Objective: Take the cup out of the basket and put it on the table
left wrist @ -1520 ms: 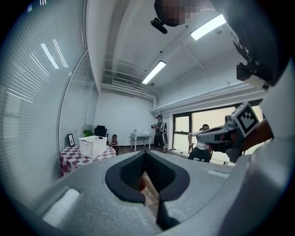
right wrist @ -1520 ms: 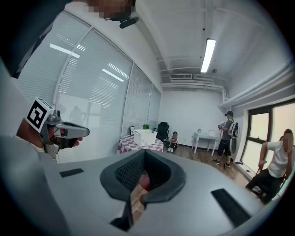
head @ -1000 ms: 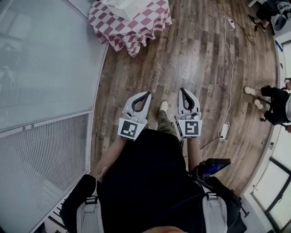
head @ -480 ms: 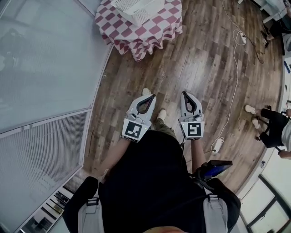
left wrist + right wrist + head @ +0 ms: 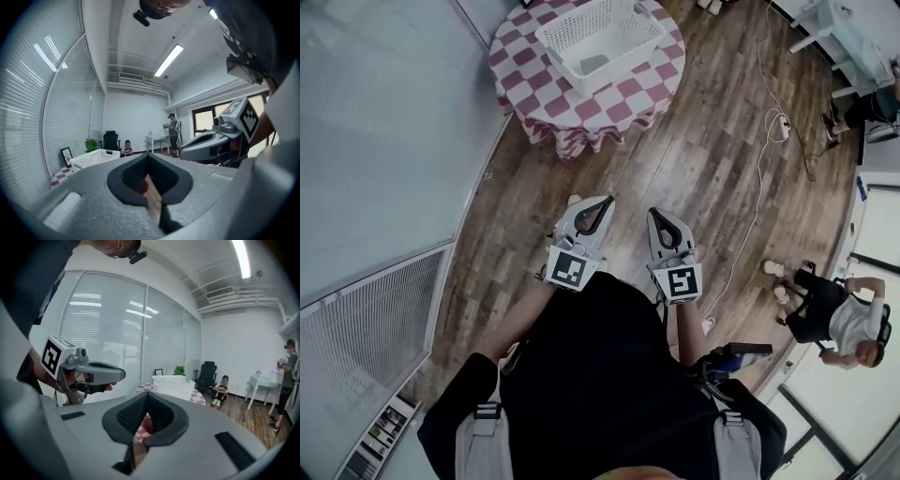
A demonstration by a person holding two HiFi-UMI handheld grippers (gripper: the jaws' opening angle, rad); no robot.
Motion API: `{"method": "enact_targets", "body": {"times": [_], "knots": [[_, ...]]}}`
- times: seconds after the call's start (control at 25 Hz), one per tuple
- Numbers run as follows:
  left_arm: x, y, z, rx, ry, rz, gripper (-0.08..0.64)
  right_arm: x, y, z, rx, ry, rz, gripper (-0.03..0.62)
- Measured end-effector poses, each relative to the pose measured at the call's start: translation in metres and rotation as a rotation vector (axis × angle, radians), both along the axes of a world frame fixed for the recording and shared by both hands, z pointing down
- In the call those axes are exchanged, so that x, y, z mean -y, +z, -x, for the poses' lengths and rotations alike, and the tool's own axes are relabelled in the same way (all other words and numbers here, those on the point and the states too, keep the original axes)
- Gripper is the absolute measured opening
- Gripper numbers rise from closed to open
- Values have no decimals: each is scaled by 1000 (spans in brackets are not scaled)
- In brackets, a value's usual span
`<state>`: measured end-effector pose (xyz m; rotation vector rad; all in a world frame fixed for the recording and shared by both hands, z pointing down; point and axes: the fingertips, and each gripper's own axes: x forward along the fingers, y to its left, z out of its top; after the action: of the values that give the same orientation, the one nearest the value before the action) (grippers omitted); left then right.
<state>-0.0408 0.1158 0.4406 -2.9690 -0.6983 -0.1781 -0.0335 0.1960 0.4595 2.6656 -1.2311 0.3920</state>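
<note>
Wood plank floor (image 5: 712, 187) fills the head view. A glass wall with blinds (image 5: 384, 187) runs along the 9 o'clock side and a white desk (image 5: 848, 28) stands at 2 o'clock. A white cable (image 5: 759, 178) trails over the planks from 1 o'clock down toward 4 o'clock, where a person (image 5: 827, 317) sits low on the floor. At 12 o'clock stands a round table (image 5: 619, 108) under a red-and-white checked cloth.

On that table sits a white lattice basket (image 5: 625, 67). A small grey thing lies inside it toward the near wall and reads as the cup (image 5: 593, 64) (too small to say more). It is still in the basket, not on the cloth.

Both grippers are held side by side over the floor at the picture's centre, well apart from the table and pointing toward 12 o'clock. The left gripper (image 5: 599, 207) has its fingertips pressed together with nothing between them; only floor shows through the loop behind the tips. The right gripper (image 5: 660, 217) is closed the same way and is empty, with checked cloth showing through its loop.

From the right gripper view the basket (image 5: 173, 380) lies dead ahead on the table (image 5: 199, 398). Behind it along the wall are a potted plant (image 5: 179, 370), a framed picture (image 5: 159, 372) and a black office chair (image 5: 206, 372). At 3 o'clock a second person (image 5: 287, 376) stands beside the desk (image 5: 265, 381).
</note>
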Motion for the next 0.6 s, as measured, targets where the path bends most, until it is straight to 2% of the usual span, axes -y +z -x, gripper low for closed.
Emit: {"method": "enact_targets", "body": {"times": [0.12, 0.2, 0.28, 0.36, 0.6], "knots": [[34, -16, -51, -74, -27, -27, 5, 36, -7, -56, -32, -82, 44, 3], [63, -17, -75, -92, -57, -40, 5, 62, -15, -89, -48, -115, 43, 3], [92, -9, -97, -81, -100, -44, 5, 85, -19, -120, -71, -151, 56, 3], [118, 5, -114, -30, -151, -49, 5, 105, -19, -147, -96, -205, 86, 3], [168, 10, -163, 0, -331, -58, 5, 148, -17, -229, -127, -484, 190, 3]]}}
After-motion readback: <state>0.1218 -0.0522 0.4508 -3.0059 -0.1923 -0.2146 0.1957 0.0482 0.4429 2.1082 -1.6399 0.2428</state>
